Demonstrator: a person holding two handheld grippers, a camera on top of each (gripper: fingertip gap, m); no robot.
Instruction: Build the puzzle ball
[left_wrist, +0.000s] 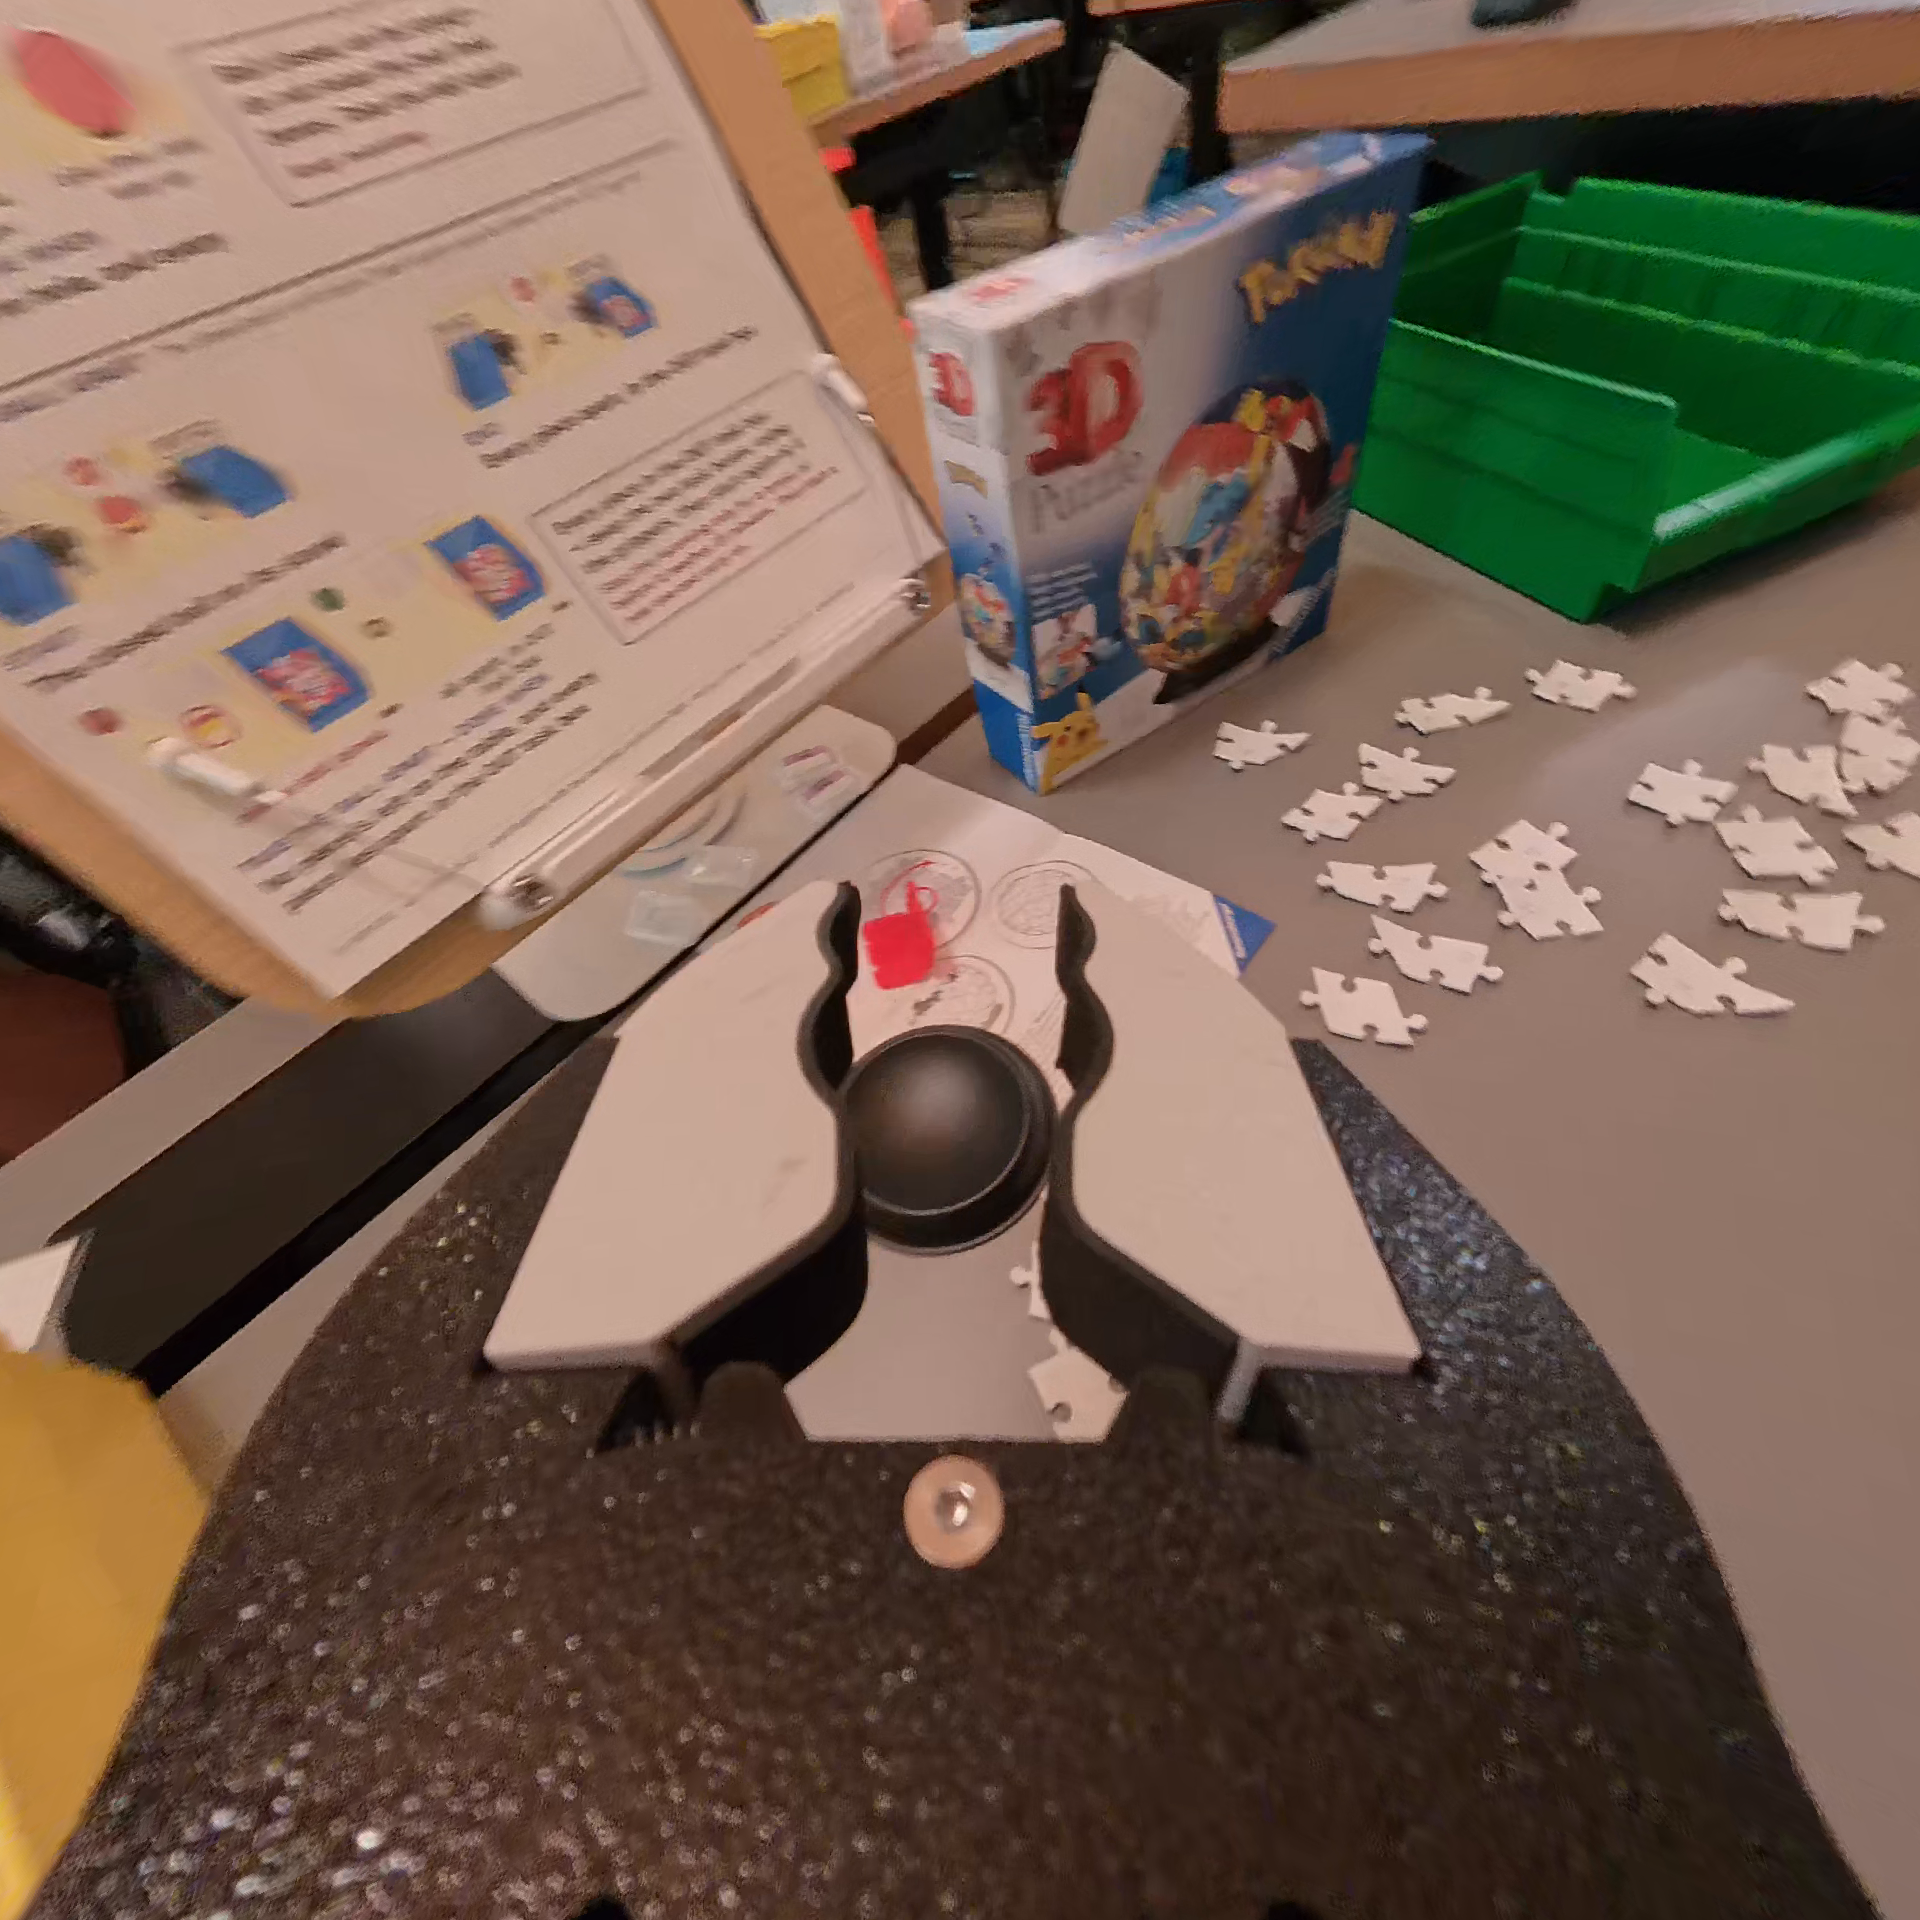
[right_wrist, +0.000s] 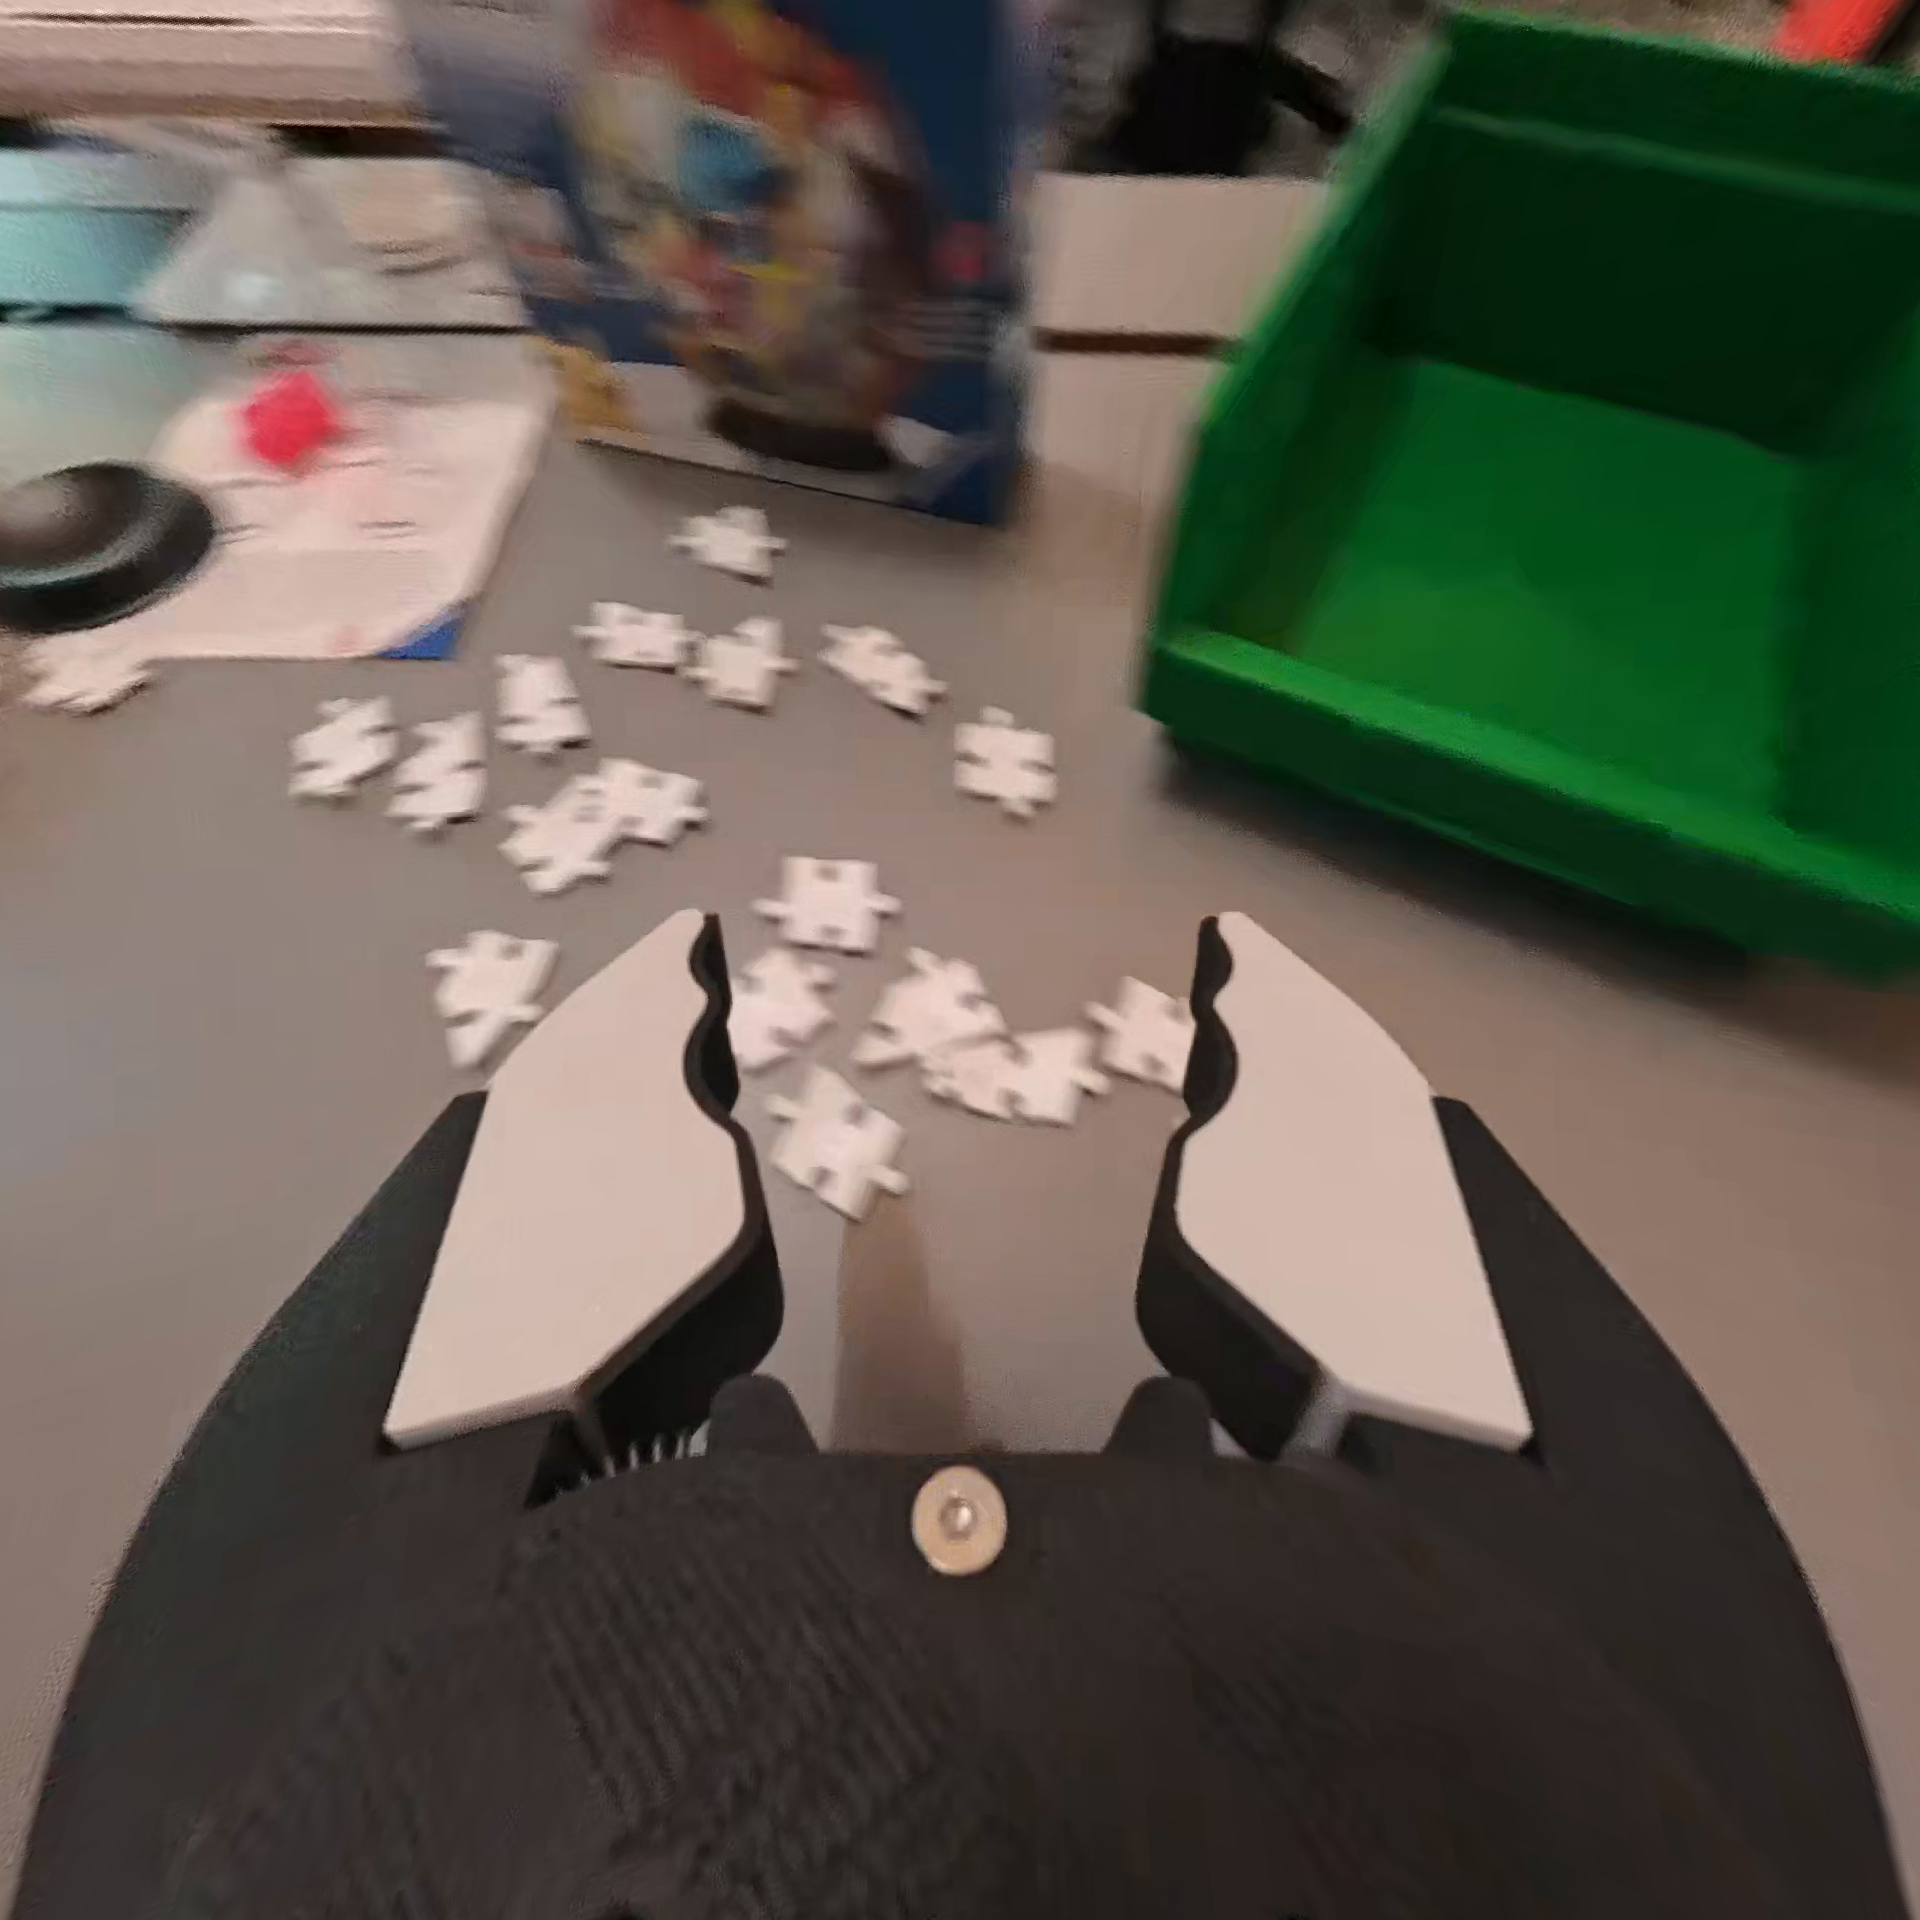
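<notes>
Below, perhaps glossy, black dome (left_wrist: 943, 1132).

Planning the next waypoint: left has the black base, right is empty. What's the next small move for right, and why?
Probably lower the right gripper onto one of the white puzzle pieces lying flat on the grey table just under it and close. Its jaws stand wide open and empty, while the left gripper already grips the black dome base, so the build seems to lack a piece.
</notes>
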